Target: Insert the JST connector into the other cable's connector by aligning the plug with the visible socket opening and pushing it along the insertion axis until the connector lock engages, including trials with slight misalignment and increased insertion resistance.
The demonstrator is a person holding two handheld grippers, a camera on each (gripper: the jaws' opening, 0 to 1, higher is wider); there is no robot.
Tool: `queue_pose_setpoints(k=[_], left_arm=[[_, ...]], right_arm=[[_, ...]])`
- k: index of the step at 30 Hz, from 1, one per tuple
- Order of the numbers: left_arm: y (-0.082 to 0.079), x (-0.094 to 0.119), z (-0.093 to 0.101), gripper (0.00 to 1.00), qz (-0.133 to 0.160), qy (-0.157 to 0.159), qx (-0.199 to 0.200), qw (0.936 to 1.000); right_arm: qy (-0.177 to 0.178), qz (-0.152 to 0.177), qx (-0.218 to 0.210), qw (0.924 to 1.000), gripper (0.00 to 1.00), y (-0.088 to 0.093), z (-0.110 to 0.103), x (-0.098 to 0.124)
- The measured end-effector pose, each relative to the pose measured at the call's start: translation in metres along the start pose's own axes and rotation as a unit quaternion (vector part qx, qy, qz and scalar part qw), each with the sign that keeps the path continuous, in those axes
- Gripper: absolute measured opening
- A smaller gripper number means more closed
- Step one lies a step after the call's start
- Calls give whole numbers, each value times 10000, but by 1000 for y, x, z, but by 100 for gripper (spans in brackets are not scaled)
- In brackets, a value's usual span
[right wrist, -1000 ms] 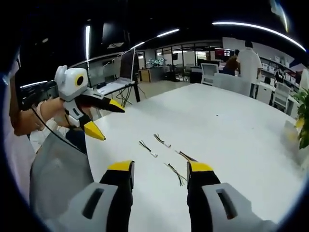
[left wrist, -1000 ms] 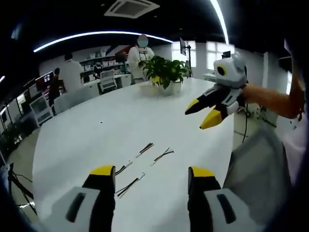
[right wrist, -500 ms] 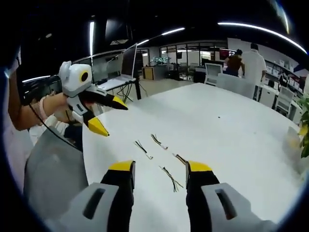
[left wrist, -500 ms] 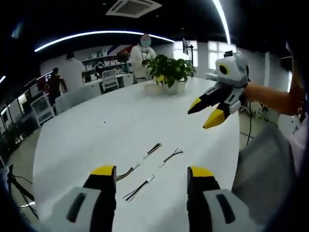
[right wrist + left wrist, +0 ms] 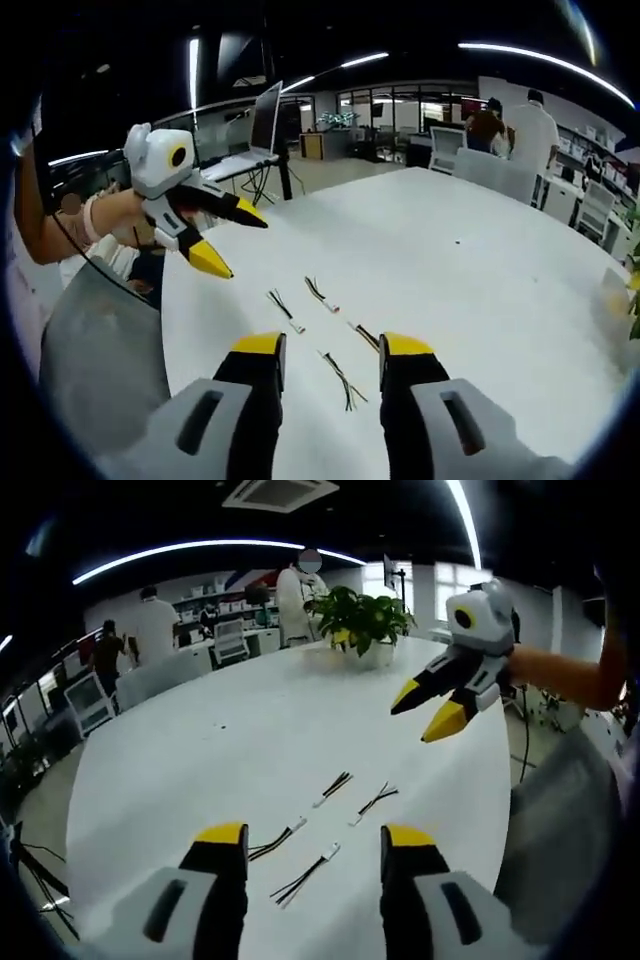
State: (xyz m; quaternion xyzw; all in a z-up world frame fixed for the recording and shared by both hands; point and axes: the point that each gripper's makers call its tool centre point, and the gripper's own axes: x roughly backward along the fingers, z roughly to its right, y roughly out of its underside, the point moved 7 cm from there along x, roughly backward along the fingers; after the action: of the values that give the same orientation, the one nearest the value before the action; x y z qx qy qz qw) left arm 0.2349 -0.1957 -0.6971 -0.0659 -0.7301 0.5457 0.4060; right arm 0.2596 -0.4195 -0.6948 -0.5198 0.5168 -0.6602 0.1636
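- left gripper view: the left gripper [image 5: 312, 842] hangs over the white worktop [image 5: 230, 740], jaws spread wide, holding nothing.
- four short cables lie loose on the worktop, apart from one another: one cable [image 5: 305, 875] between the jaws, another cable [image 5: 275, 842] just beside it, two more [image 5: 333, 786] [image 5: 374, 800] farther out.
- a potted plant [image 5: 357, 625] stands at the far edge, green leaves filling its white pot.
- right gripper view: the right gripper [image 5: 328, 348] is also wide open and empty.
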Motion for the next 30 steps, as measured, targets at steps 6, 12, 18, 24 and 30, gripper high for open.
queue_pose_setpoints(k=[6,12,18,24,30], left_arm=[[0,-9,-5,45,55,6,56,10000],[1,-18,-10,42,4,18,-7,10000],[3,-26,-17,40,-17,27,-54,10000],[8,-36,-23,39,-94,41,-131,9999],[16,-46,-26,38,-104,83,-58,9999]], right_arm=[[-66,-65,33,10000,33,1,4,-9],[-134,-91,58,9999,31,1,8,-18],[-149,-91,130,9998,30,-1,16,-28],[-191,-177,190,9995,30,3,23,-39],[-196,-263,250,9991,29,5,32,-51]])
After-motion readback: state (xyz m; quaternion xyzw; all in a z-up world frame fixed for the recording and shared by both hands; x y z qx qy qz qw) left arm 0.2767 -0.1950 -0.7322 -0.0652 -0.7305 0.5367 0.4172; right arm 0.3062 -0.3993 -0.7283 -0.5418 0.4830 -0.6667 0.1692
